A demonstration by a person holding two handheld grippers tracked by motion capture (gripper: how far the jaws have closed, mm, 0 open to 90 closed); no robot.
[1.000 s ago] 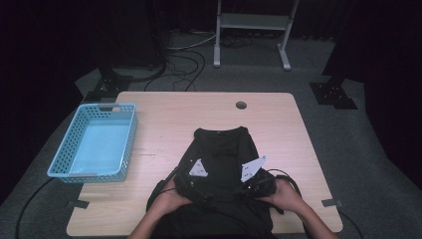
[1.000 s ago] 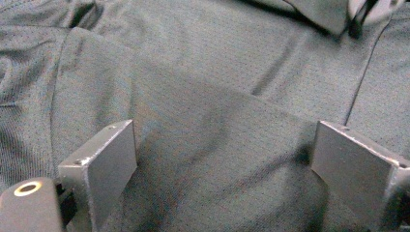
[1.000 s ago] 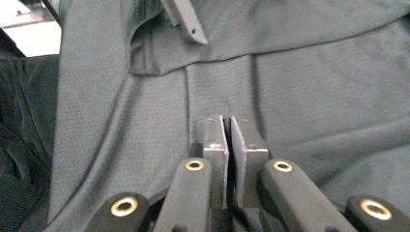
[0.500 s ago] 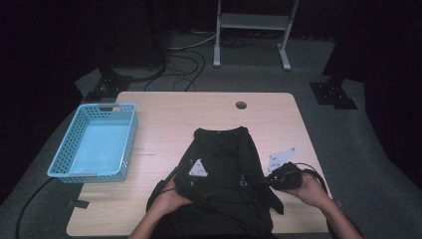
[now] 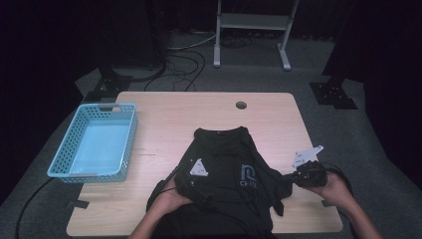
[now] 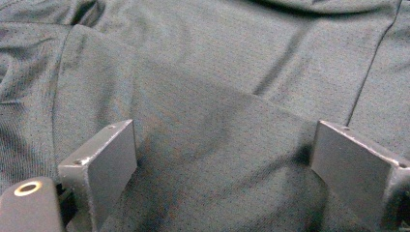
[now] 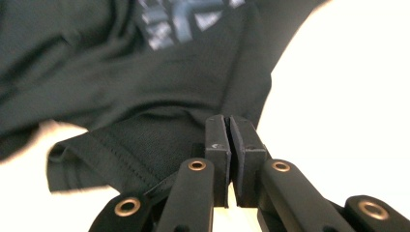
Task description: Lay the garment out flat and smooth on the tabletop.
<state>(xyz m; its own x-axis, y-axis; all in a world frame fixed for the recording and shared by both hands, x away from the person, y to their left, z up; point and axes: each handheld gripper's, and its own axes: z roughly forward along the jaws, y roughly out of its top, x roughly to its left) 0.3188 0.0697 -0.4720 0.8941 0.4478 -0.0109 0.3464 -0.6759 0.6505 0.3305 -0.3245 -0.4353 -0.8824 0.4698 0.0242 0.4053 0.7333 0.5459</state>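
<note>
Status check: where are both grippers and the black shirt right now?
Left gripper open, jaws resting on the black mesh T-shirt. Right gripper shut on the shirt's sleeve edge, at the right side. Light blue plastic basket sits apart, left. Nothing in the way.

Blue basket (image 5: 94, 144) on the table's (image 5: 169, 114) left side; metal stand (image 5: 254, 25) beyond

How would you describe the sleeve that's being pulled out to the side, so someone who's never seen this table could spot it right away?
Start at the wooden table and find the black T-shirt spread on its near half. Follow it toward the right gripper, whose shut jaws pinch a corner of cloth. That is the sleeve: the one part stretched sideways to a point, beside the shirt's grey printed logo.
</note>
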